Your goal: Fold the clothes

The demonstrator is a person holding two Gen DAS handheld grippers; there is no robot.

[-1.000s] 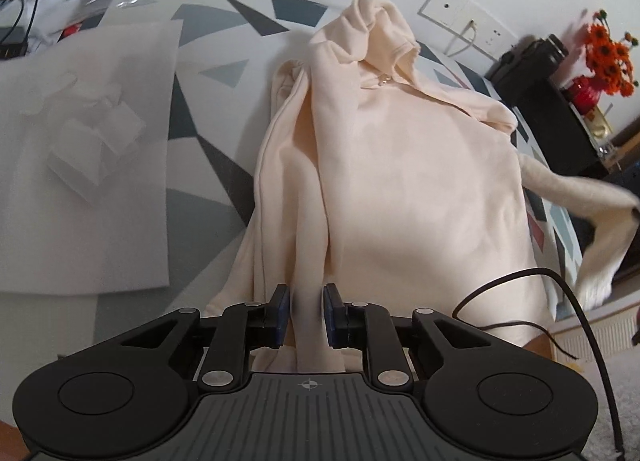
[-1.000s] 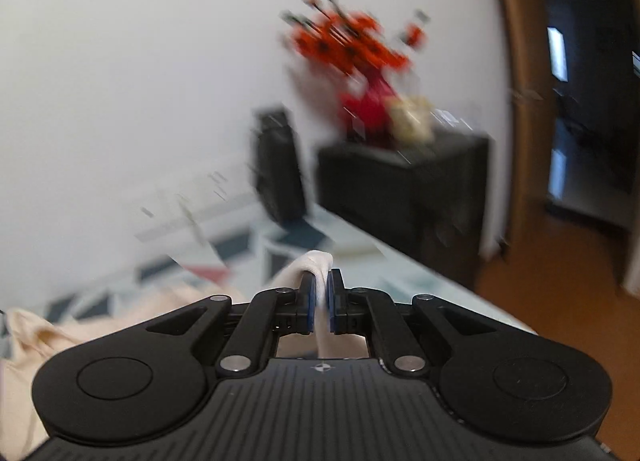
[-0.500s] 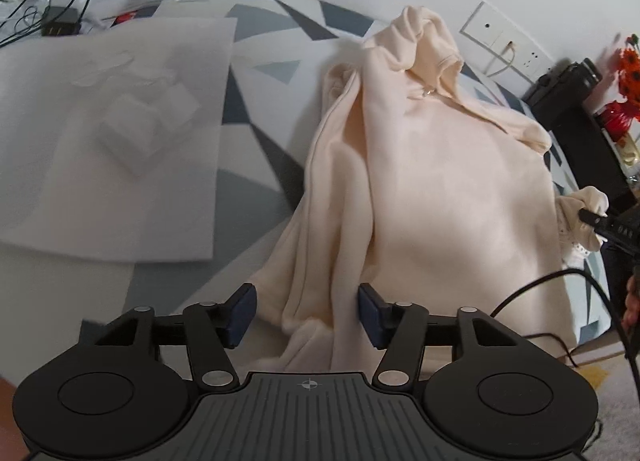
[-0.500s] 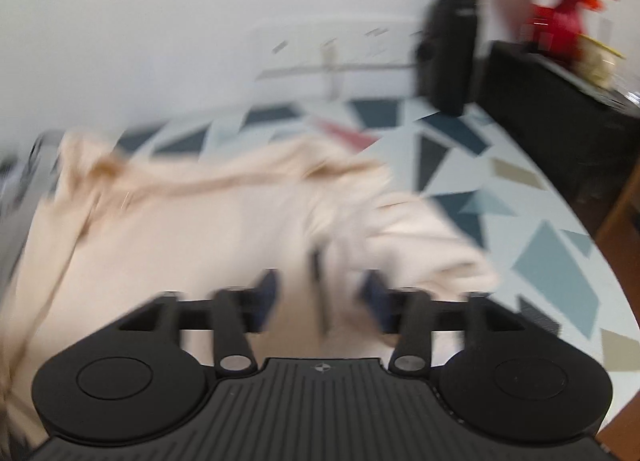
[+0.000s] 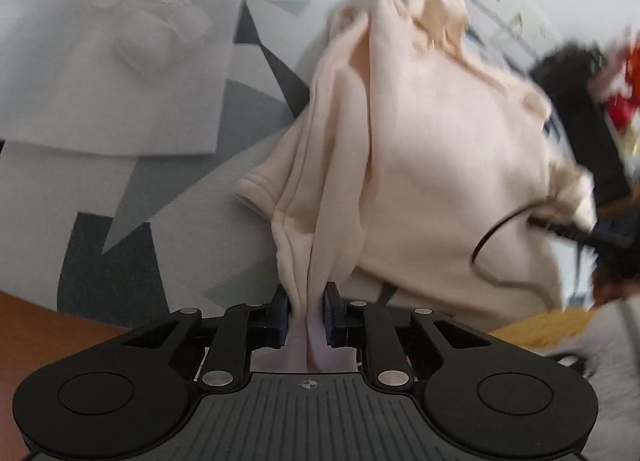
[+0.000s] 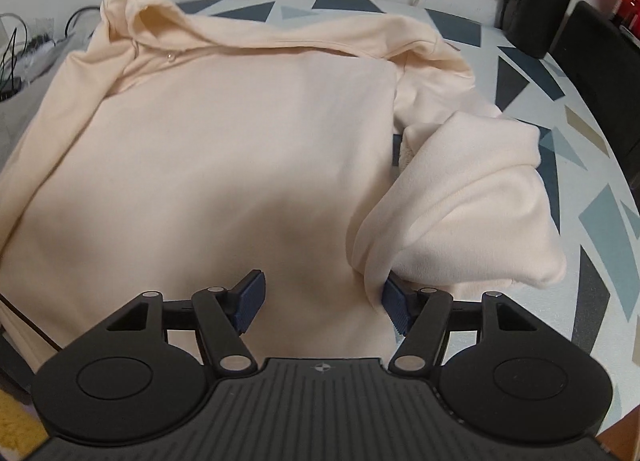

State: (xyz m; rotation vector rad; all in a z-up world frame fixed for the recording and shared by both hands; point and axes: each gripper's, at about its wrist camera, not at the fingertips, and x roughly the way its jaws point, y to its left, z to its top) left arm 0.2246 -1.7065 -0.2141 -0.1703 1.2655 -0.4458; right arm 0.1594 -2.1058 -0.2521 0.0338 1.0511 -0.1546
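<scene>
Hoodie [image 6: 208,165] lay flat on table [image 6: 592,197]. Left gripper [image 5: 307,315] was closing, pinching bunched side fabric; right gripper [image 6: 320,303] stood open over the body, sleeve [image 6: 472,213] beside its pad. Best to lift the pinched edge evenly, fold inward, avoid dragging.

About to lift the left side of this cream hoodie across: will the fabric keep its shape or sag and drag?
Probably sags: the hoodie already bunches into soft pleats where the left hand-held gripper is closing on it. It looks thick, so likely fairly heavy for cloth; the folded sleeve sits puffy, not flat. On the patterned tabletop it may drag along.
</scene>
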